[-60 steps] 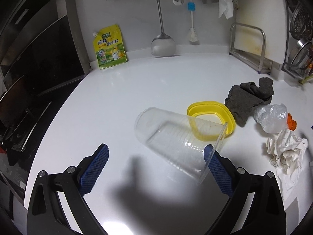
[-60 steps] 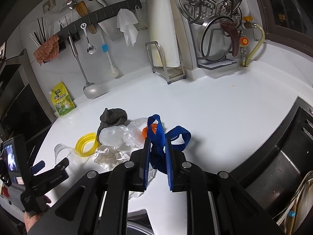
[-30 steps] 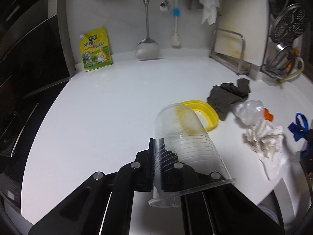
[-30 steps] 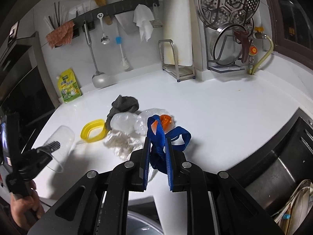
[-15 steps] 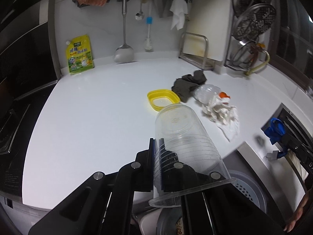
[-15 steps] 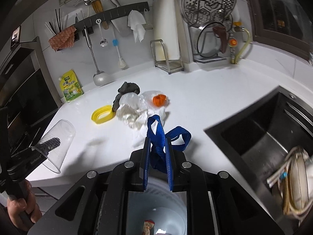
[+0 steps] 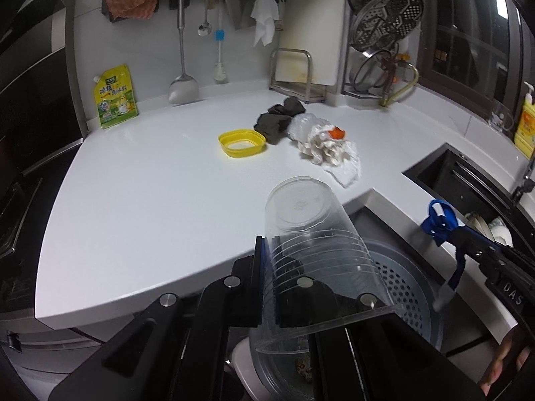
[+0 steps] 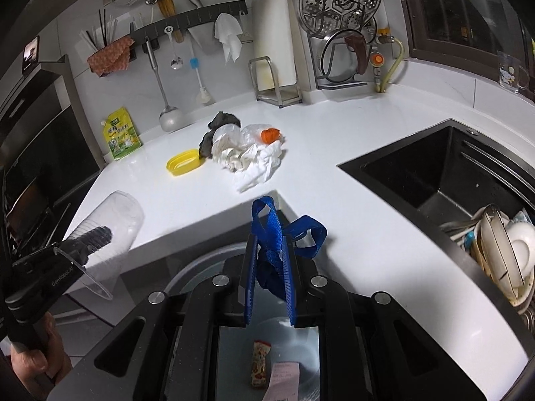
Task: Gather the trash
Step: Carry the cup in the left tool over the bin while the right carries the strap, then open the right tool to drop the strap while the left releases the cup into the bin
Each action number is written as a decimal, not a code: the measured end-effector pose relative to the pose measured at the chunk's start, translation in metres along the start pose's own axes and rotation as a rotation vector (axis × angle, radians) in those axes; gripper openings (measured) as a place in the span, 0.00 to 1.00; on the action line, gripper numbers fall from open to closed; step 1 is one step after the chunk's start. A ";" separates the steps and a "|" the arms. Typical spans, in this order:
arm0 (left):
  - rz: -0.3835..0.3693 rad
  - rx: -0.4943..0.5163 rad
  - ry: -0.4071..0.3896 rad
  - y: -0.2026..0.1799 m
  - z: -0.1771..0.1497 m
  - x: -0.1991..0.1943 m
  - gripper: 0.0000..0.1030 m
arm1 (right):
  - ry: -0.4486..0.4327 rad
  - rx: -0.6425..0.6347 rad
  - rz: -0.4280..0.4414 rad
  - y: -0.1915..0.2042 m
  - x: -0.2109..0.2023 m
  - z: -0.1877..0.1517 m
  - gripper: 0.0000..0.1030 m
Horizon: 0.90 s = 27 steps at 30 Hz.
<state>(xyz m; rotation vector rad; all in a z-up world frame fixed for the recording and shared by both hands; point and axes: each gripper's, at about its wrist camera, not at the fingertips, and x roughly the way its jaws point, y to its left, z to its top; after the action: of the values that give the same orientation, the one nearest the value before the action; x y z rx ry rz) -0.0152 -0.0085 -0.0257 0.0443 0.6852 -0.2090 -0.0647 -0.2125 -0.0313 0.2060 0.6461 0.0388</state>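
My left tool (image 7: 267, 260) clamps clear cup (image 7: 311, 234) wall, beyond surface (image 7: 150, 200) front edge | my right tool (image 8: 269, 267) grips blue strap (image 8: 277, 234) over bin (image 8: 200, 267)

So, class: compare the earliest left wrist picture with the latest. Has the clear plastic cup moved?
Yes. The clear plastic cup lay beside the yellow lid on the counter; now, pinched in the left gripper, it hangs past the counter's edge above the bin.
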 end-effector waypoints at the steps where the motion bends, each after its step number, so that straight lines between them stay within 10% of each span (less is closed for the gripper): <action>1: -0.007 0.006 0.004 -0.003 -0.002 -0.001 0.05 | 0.005 -0.005 0.001 0.003 -0.001 -0.004 0.14; 27: -0.108 0.082 0.154 -0.030 -0.053 0.016 0.05 | 0.147 0.020 0.041 0.001 0.008 -0.065 0.14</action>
<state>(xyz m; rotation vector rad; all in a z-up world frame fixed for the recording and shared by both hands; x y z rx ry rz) -0.0427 -0.0350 -0.0759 0.1028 0.8330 -0.3399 -0.0976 -0.1993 -0.0862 0.2371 0.7885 0.0874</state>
